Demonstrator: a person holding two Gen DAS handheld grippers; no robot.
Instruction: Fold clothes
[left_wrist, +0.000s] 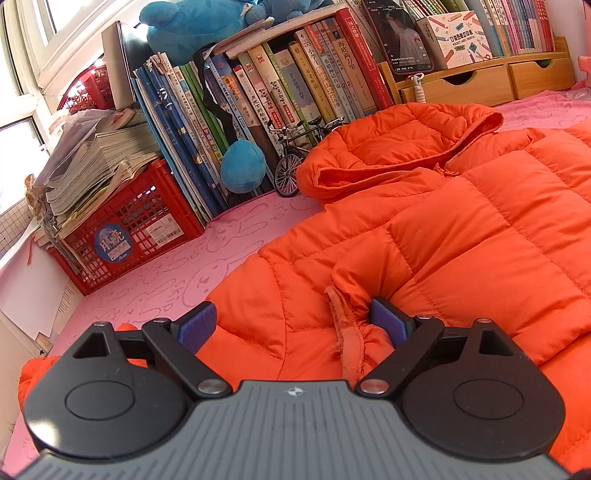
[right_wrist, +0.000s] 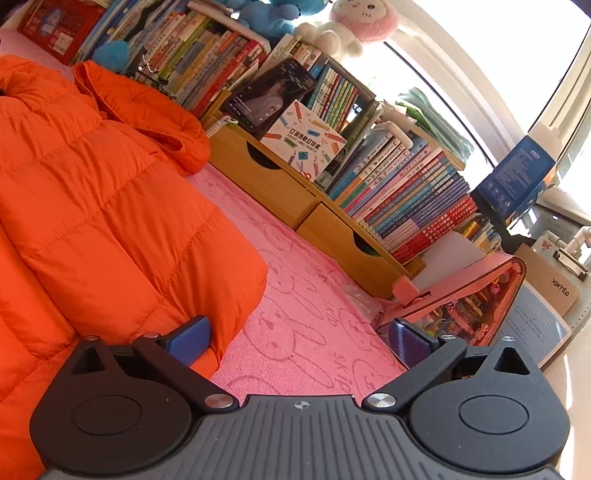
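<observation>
- Left wrist view: my left gripper (left_wrist: 293, 325) has its jaws spread wide over the orange puffer jacket (left_wrist: 443, 229), which lies flat on the pink cloth (left_wrist: 155, 291). A frayed cuff (left_wrist: 345, 332) sits between the pads, but neither pad presses it — nothing is held.
- The jacket's left edge runs diagonally up toward the hood (left_wrist: 399, 147); bare pink cloth lies open to the left of it.
- That room ends at a red crate (left_wrist: 136, 225) stacked with papers, and a row of books (left_wrist: 258, 110). A small model bicycle (left_wrist: 295, 158) stands just beside the hood, with a blue plush toy (left_wrist: 243, 166) near it.
- Right wrist view: my right gripper (right_wrist: 295, 339) is also spread wide, over bare cloth. Its left pad touches the jacket's lower corner (right_wrist: 221, 288); nothing lies between the pads.
- A clear strip of pink cloth runs along the jacket's right edge — bounded by wooden drawers (right_wrist: 280, 184) under leaning books (right_wrist: 406, 195), and a pink case (right_wrist: 461, 299) close to the right pad.
</observation>
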